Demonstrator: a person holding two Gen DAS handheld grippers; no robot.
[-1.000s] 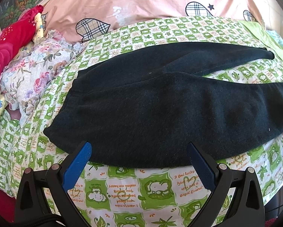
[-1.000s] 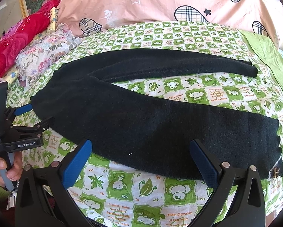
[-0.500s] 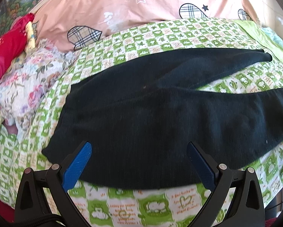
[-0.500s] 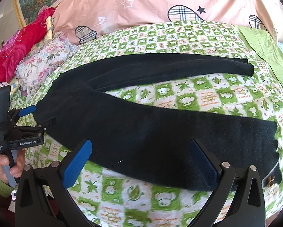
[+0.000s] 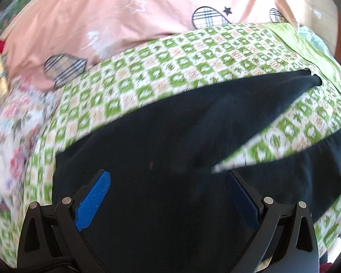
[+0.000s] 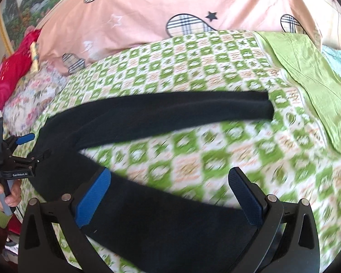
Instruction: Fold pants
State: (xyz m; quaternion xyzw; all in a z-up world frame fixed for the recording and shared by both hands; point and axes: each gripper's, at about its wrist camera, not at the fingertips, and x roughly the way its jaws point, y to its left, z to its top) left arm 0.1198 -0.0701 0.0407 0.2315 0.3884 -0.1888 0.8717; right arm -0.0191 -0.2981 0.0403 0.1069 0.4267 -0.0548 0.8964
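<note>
Left wrist view — left claw (image 5: 168, 195): its jaws are standing wide apart, gripping nothing, hovering low over the waist end of the black pants (image 5: 170, 159).
Left wrist view — pants: lying flat on the green checkered bedspread (image 5: 161, 68), spreading under and ahead of the claw; the two legs are forking ahead and to its right, with a wedge of bedspread showing between them.
Left wrist view — beyond: a pink quilt (image 5: 102, 22) is sitting far ahead; the picture is blurring.

Right wrist view — right claw (image 6: 170, 195): also gaping, holding nothing, hanging over the near leg, which is running under its left finger (image 6: 93, 198).
Right wrist view — far leg: stretching ahead, its cuff ending ahead-right, well apart from the near leg.
Right wrist view — left claw: showing far left at the waistband, held by a hand (image 6: 10, 193).

Step in hand, as I am judging it: reaching for grips. Doing it well is meaning pinching only the near leg's edge, both layers, at matching points, then carrying it over the far leg evenly.
</note>
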